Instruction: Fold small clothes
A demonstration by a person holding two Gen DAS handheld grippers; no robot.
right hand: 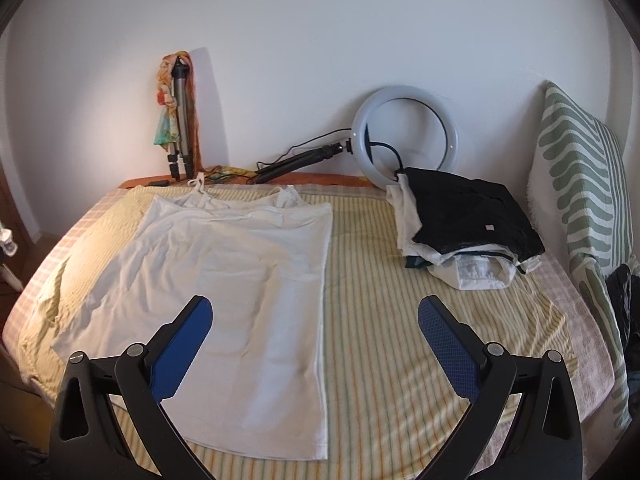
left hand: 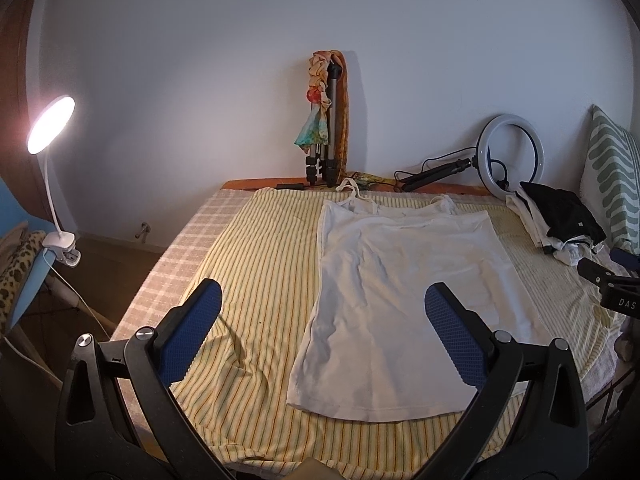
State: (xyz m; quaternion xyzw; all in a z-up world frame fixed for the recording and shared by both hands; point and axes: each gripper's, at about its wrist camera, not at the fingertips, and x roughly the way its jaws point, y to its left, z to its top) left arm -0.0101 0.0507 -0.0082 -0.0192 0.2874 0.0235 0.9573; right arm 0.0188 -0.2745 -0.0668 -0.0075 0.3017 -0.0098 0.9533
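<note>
A white strappy top (left hand: 404, 292) lies spread flat on the striped yellow cover (left hand: 256, 264), straps toward the wall and hem toward me. My left gripper (left hand: 324, 296) hovers open above its lower left part, nothing between the blue pads. In the right wrist view the same top (right hand: 224, 280) fills the left half of the bed cover (right hand: 400, 320). My right gripper (right hand: 316, 308) is open over the top's right edge near the hem, holding nothing. The black body of the right gripper (left hand: 616, 292) shows at the right edge of the left wrist view.
A pile of black and white clothes (right hand: 464, 224) sits at the back right of the bed. A ring light (right hand: 406, 132) and a tripod with a scarf (right hand: 178, 116) lean on the wall. A green-patterned pillow (right hand: 580, 208) stands right. A lit clip lamp (left hand: 50, 124) is left.
</note>
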